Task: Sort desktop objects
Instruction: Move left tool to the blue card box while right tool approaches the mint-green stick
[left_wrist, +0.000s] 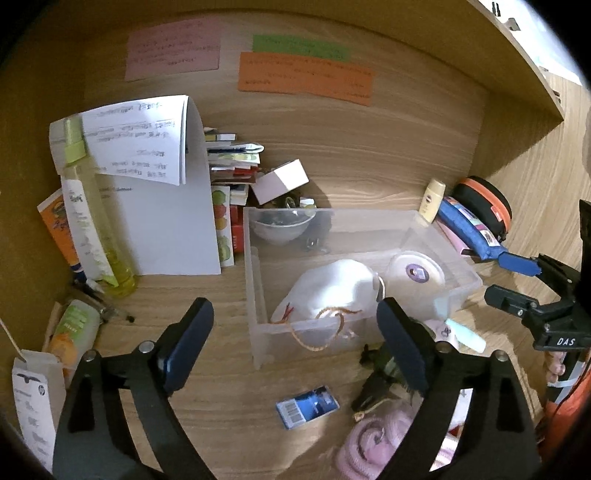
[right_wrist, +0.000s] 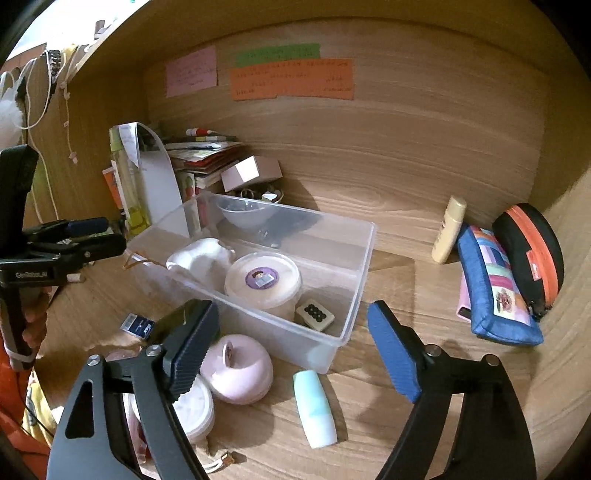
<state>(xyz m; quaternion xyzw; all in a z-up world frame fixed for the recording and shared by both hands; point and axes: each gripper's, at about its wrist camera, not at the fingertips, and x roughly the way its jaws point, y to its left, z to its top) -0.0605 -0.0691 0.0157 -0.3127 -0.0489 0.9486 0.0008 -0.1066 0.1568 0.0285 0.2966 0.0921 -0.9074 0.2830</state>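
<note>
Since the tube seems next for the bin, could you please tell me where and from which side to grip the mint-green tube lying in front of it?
Grip the mint-green tube at its middle, from above, with the right gripper, jaws across the short width. It lies flat beside the bin, its long axis running away from the camera, with bare desk on both long sides.

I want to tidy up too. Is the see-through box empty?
No. The clear plastic bin holds a white mask, a round lidded tub and a tile.
</note>
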